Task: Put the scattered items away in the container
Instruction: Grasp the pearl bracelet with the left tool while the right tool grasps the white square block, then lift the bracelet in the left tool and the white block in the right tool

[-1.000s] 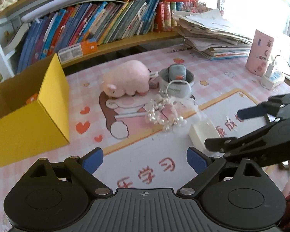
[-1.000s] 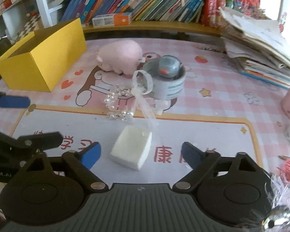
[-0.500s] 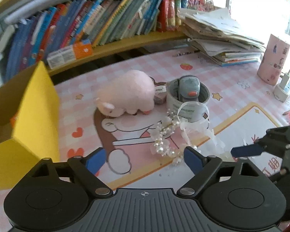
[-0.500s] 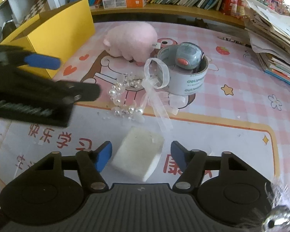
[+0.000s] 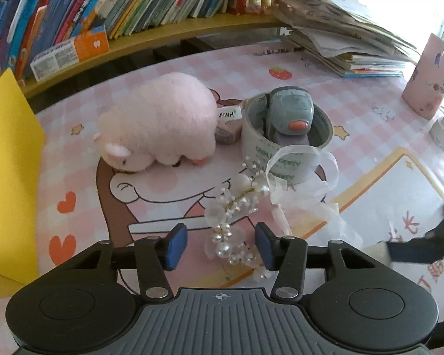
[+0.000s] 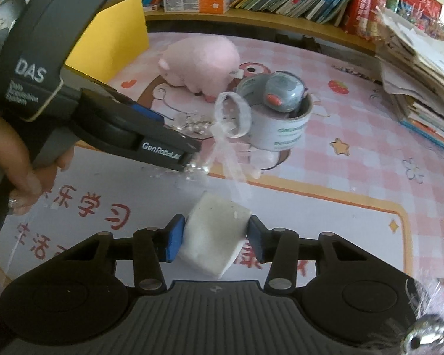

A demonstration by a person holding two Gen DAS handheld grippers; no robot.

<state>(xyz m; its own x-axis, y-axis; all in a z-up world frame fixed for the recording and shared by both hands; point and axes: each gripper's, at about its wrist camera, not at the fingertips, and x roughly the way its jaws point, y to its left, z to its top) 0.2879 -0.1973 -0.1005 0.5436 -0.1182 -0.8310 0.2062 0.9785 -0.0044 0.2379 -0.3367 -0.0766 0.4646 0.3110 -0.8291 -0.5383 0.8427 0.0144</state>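
A pearl and ribbon bracelet [image 5: 236, 216] lies on the pink mat. My left gripper [image 5: 220, 244] is open, its jaws on either side of the bracelet's near end. A white sponge block [image 6: 214, 236] sits between the pads of my right gripper [image 6: 214, 236], which has closed in on it; both pads touch its sides. A pink plush pig [image 5: 159, 127] lies behind the bracelet, next to a tape roll [image 5: 284, 145] with a grey toy [image 5: 290, 112] inside. The yellow box [image 5: 9, 177] stands at the left.
A bookshelf [image 5: 162, 9] runs along the back. A stack of papers and books [image 5: 346, 35] lies at the back right, with a pink cup [image 5: 432, 77] beside it. In the right wrist view the left gripper's body [image 6: 74, 103] reaches in from the left.
My left gripper moved forward and lower over the bracelet and narrowed its jaws. My right gripper moved onto the sponge and closed until its pads touched it.
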